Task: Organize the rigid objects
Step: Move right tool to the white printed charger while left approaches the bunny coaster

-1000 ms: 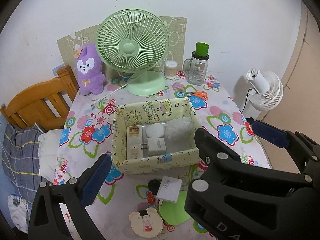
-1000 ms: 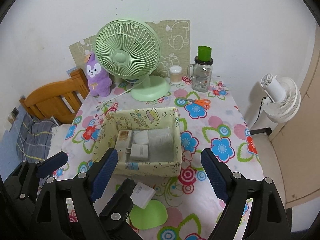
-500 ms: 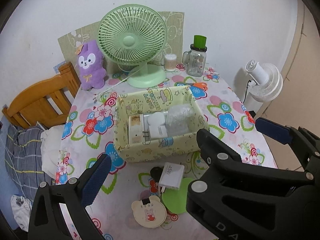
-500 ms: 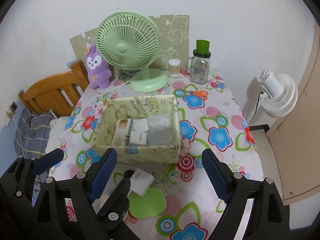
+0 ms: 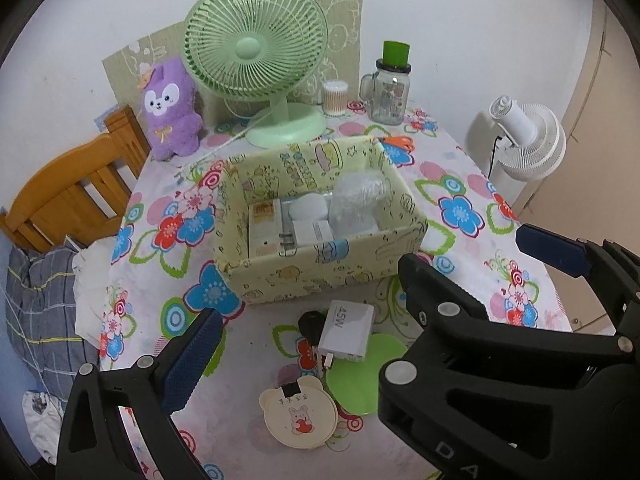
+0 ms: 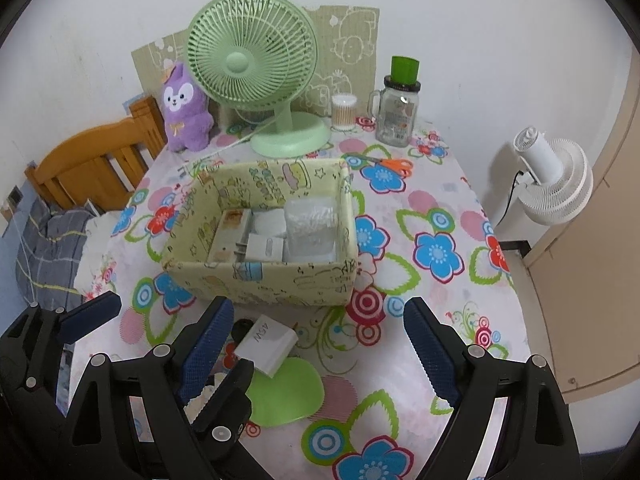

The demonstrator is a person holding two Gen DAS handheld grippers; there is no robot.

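Note:
A yellow patterned storage box (image 5: pixel 320 276) (image 6: pixel 280 276) stands mid-table and holds white chargers, a small carton and a clear bag. In front of it lie a white 45W charger (image 5: pixel 347 336) (image 6: pixel 267 340), a black item (image 5: pixel 310 325), a green heart-shaped pad (image 5: pixel 360 380) (image 6: pixel 286 394) and a round bear-shaped mirror (image 5: pixel 299 412). My left gripper (image 5: pixel 360 320) is open and empty, above the near table edge. My right gripper (image 6: pixel 320 348) is open and empty, just right of the left one, whose fingers (image 6: pixel 86 318) show in its view.
A green desk fan (image 5: pixel 258 60), a purple plush (image 5: pixel 170 110), a cotton-swab jar (image 5: pixel 335 98) and a glass mug with green lid (image 5: pixel 390 84) line the back. Orange scissors (image 6: pixel 390 164) lie behind the box. A wooden chair (image 5: pixel 68 196) stands left, a white floor fan (image 5: pixel 524 140) right.
Both grippers have pulled back and up from the table, so the box and the items in front of it sit farther away. Nothing on the table moved.

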